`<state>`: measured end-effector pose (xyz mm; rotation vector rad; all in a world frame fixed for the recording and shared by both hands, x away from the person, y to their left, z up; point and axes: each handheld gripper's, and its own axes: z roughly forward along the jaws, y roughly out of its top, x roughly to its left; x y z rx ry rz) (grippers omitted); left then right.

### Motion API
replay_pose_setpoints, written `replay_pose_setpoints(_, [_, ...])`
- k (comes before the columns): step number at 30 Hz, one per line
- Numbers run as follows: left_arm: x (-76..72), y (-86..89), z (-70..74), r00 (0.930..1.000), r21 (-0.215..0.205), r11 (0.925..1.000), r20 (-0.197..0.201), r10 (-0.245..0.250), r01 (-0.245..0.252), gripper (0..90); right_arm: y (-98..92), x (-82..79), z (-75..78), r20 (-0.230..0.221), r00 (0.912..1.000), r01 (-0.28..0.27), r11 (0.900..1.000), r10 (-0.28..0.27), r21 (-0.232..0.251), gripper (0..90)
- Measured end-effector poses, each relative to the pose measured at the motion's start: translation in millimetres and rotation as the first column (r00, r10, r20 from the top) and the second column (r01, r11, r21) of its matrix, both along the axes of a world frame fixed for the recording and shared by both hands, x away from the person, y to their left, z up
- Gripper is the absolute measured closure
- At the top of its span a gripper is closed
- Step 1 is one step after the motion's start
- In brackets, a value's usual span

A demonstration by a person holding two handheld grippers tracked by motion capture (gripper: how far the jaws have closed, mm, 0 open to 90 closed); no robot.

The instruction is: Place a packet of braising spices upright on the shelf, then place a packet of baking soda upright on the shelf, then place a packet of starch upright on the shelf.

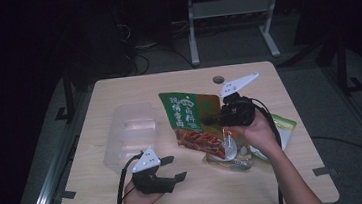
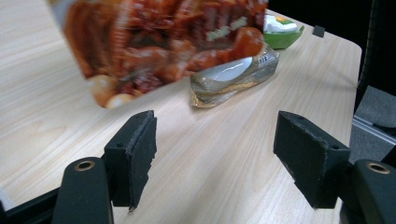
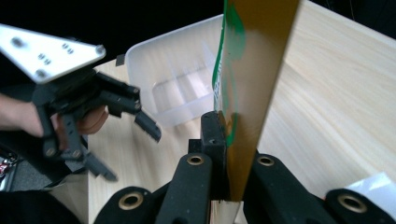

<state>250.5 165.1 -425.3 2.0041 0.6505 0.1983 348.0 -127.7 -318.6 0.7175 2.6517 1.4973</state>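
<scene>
A green and red snack packet (image 1: 191, 123) hangs tilted above the middle of the wooden table (image 1: 103, 200). My right gripper (image 1: 211, 120) is shut on its right edge; in the right gripper view the jaws (image 3: 231, 154) pinch the packet (image 3: 252, 70) edge-on. My left gripper (image 1: 174, 168) sits open near the table's front, left of the packet, with nothing between its fingers. In the left gripper view the open jaws (image 2: 219, 154) face the bare tabletop, with the packet's red lower part (image 2: 163, 42) beyond them. The left gripper (image 3: 128, 151) also appears at the left of the right gripper view.
A clear plastic tray (image 1: 131, 132) lies on the left half of the table. A clear-windowed packet (image 1: 234, 157) lies flat under the lifted one. A green and white packet (image 1: 282, 127) lies near the right edge. A round hole (image 1: 218, 80) marks the far side.
</scene>
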Motion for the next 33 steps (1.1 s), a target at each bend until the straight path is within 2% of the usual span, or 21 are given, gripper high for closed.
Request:
replay_pose_setpoints(5, [-3.5,-1.0,2.0,0.9999,0.006,0.9999,0.013,-0.011,0.011,28.9,7.3,5.2,5.6,0.009,1.0000,-0.004,1.000,0.004,-0.016,89.7])
replay_pose_setpoints(15, [-3.1,-2.5,0.8,0.9998,0.001,0.9998,0.004,-0.018,0.018,28.4,14.2,11.7,12.5,0.018,0.9998,-0.007,1.000,0.007,-0.017,89.8])
replay_pose_setpoints(19, [-4.5,-3.2,0.6,0.9996,0.007,0.9996,0.001,-0.027,0.027,28.5,17.8,16.6,19.7,0.039,0.9991,-0.016,0.999,0.018,-0.032,89.8])
replay_pose_setpoints(33, [-5.3,-5.4,1.5,0.9994,0.000,0.9995,0.014,-0.033,0.033,28.5,36.2,29.1,41.9,0.060,0.9976,-0.035,0.999,0.036,-0.015,89.8])
